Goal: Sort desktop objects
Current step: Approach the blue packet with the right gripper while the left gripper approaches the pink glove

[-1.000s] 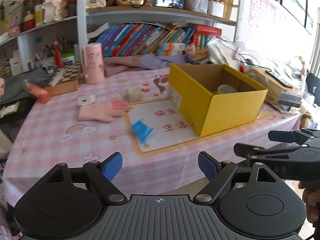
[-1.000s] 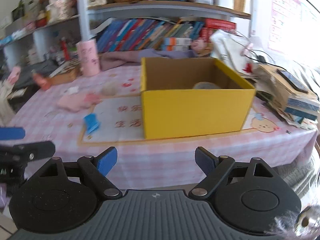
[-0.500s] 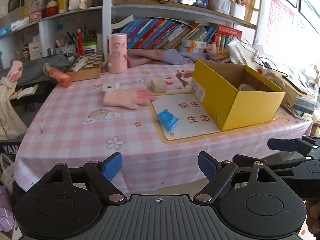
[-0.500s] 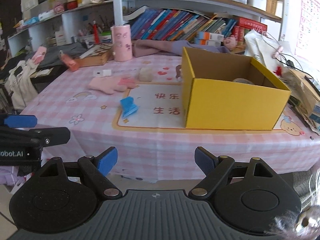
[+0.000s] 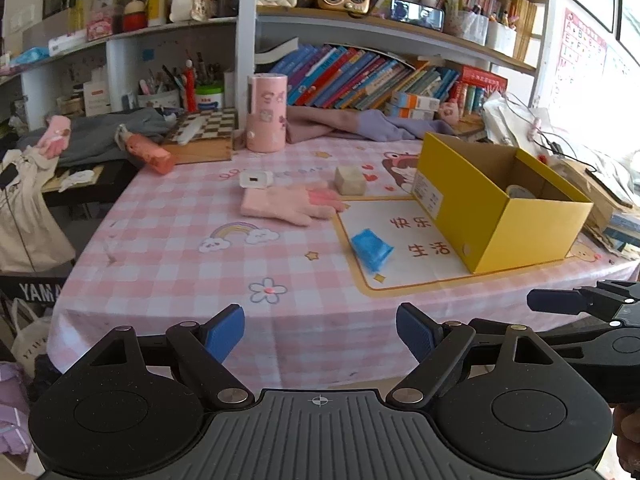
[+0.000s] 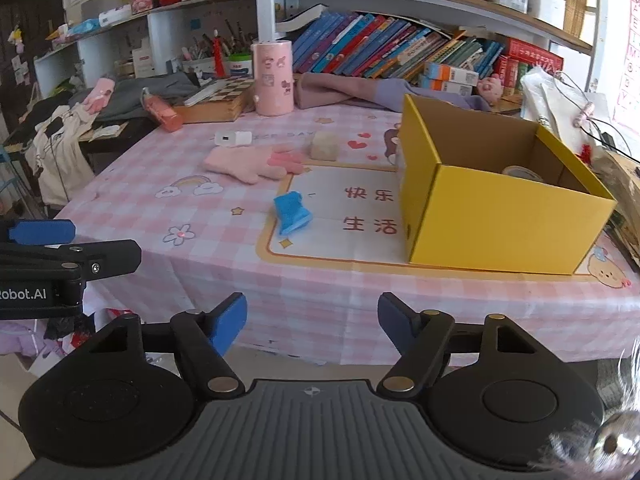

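Observation:
A yellow cardboard box [image 5: 500, 208] [image 6: 504, 216] stands open at the right of the pink checked table, with a tape roll [image 6: 520, 172] inside. Left of it lie a blue packet [image 5: 372, 249] [image 6: 292, 212], a pink glove [image 5: 288, 206] [image 6: 252, 162], a beige block [image 5: 350, 180] [image 6: 324, 146] and a white charger [image 5: 254, 179] [image 6: 232, 138]. My left gripper [image 5: 320, 334] hangs open before the table's front edge, holding nothing. My right gripper [image 6: 312, 320] is beside it, also short of the table; its jaws are closing with nothing between them.
A pink cylinder tin [image 5: 266, 112], a chessboard box [image 5: 204, 136] and an orange bottle [image 5: 150, 152] stand at the table's back. Shelves of books [image 5: 360, 76] rise behind. Stacked books and cables [image 5: 600, 184] crowd the right edge. Clothes hang at the left [image 5: 24, 200].
Both grippers have drawn back from the table and swung left, so more of its left side shows. The right gripper's jaws have narrowed a little.

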A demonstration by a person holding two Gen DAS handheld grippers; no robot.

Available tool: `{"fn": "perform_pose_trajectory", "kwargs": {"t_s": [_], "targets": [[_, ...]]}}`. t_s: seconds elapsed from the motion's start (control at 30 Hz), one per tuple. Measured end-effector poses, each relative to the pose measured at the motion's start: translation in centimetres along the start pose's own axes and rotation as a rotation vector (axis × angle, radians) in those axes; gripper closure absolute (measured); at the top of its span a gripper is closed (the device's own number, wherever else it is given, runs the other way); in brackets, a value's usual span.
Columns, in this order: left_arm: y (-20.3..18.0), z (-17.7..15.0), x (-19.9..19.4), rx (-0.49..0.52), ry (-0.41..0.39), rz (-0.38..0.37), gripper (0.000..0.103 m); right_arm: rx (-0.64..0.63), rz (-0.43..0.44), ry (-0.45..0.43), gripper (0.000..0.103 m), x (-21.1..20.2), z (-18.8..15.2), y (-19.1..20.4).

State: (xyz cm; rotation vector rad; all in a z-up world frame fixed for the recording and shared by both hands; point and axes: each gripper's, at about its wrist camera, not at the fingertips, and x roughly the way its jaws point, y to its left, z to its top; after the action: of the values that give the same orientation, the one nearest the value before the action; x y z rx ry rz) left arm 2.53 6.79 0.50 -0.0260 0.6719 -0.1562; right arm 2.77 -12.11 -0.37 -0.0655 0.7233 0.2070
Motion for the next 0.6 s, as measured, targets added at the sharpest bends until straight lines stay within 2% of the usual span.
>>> {"fn": "perform_pose_trajectory", "kwargs": {"t_s": [0.27, 0.6], "targets": [[1.5, 0.1, 0.4, -0.030, 0.020, 0.019, 0.017, -0.053, 0.031, 0.018, 0.039, 1.1, 0.5, 1.5], [1.9, 0.4, 1.7, -0.023, 0.043, 0.018, 0.017, -0.058, 0.036, 0.046, 0.039, 2.6, 1.0, 1.8]]}}
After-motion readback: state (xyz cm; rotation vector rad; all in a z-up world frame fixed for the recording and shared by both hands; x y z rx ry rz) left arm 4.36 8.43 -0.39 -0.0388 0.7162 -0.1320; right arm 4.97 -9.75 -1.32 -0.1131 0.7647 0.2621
